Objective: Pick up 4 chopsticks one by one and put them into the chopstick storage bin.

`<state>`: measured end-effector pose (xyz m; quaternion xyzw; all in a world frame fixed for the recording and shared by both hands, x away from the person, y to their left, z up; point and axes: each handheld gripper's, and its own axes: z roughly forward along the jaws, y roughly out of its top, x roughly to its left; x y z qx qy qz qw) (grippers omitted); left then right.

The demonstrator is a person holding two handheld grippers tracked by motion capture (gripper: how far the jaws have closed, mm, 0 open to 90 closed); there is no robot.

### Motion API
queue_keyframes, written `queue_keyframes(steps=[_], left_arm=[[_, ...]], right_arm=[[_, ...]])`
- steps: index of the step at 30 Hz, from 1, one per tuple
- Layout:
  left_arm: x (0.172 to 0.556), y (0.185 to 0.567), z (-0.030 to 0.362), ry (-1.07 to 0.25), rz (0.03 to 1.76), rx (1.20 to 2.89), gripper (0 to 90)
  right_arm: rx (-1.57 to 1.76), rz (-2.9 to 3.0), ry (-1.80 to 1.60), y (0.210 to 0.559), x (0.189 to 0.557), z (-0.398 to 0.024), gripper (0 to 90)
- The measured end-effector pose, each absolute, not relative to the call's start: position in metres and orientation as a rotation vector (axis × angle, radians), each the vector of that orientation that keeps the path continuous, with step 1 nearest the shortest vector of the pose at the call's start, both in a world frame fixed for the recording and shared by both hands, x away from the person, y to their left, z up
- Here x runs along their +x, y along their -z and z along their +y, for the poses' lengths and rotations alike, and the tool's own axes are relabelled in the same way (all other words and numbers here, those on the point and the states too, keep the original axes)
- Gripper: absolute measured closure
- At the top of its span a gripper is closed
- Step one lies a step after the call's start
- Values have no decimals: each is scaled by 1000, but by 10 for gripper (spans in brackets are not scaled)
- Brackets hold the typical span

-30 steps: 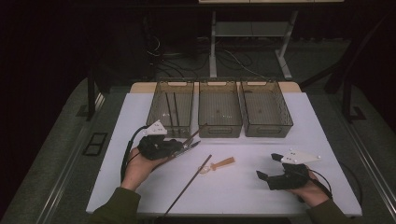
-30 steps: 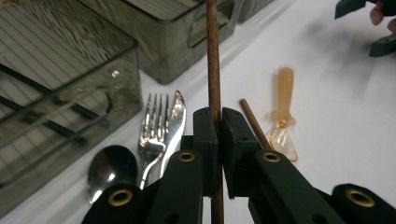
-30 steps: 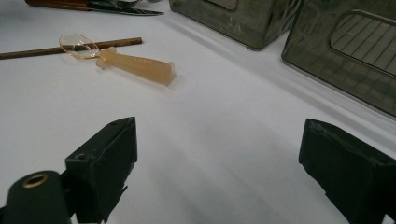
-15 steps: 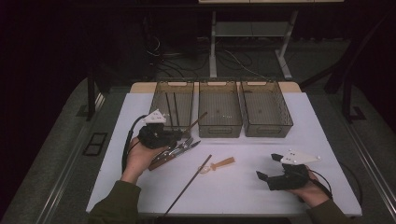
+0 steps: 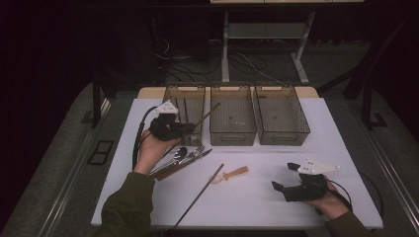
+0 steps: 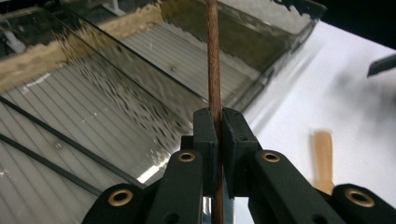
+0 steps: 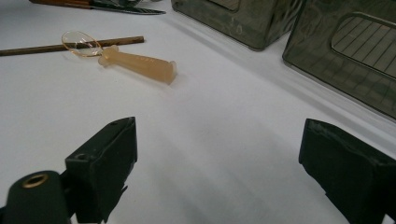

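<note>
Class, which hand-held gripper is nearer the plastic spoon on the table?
Right. The right hand-held gripper rests just beside the plastic spoon; the left hand-held gripper is farther off, up by the bins.

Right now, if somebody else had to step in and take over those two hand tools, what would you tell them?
Left gripper: shut on a brown chopstick, held above the left bin, the stick slanting toward the middle bin.
Right gripper: open, holding nothing, resting low over the white table at the near right.
On the table: a second chopstick, a small plastic spoon, and a bunch of metal cutlery under the left hand.
Done: dark sticks already lie in the left bin; the other two bins look empty.
Left: probably drop this chopstick in with them, then sort the remaining pieces.
</note>
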<state>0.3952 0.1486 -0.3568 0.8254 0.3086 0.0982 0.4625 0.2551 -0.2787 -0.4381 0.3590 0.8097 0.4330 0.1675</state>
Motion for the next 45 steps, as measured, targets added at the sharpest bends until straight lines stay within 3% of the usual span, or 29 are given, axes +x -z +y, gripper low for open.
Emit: queue_keyframes(steps=[20, 32, 45], left_arm=[[456, 341, 152, -305, 816, 2020, 843], [490, 356, 170, -374, 988, 1959, 842], [499, 373, 173, -381, 1072, 1955, 840]], right_arm=[[1029, 2290, -1243, 436, 254, -282, 117], [1025, 2296, -1247, 436, 253, -283, 117], [1021, 2299, -1251, 436, 253, -283, 117]])
